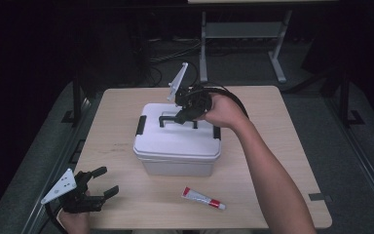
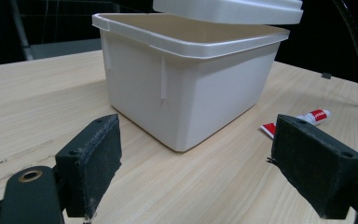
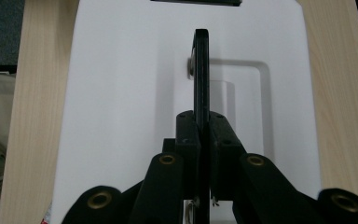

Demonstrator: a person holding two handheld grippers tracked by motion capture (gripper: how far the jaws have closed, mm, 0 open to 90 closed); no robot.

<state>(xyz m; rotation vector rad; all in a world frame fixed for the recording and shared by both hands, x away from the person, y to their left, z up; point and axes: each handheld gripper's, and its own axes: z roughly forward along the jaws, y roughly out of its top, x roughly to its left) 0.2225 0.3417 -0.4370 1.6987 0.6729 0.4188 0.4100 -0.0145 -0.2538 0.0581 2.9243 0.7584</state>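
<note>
The white box [image 1: 177,161] sits mid-table, its lid [image 1: 175,136] raised just off the rim by the right gripper [image 1: 185,116] pinching the black handle [image 1: 177,118]; the left gripper [image 1: 100,183] rests agape near the table's corner, inside hidden

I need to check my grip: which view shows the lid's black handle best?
The right gripper view: the handle stands edge-on, clamped between the right gripper's pads. The high view shows the handle small, partly behind that gripper. The left gripper view shows the lifted lid's edge, not the handle.
</note>
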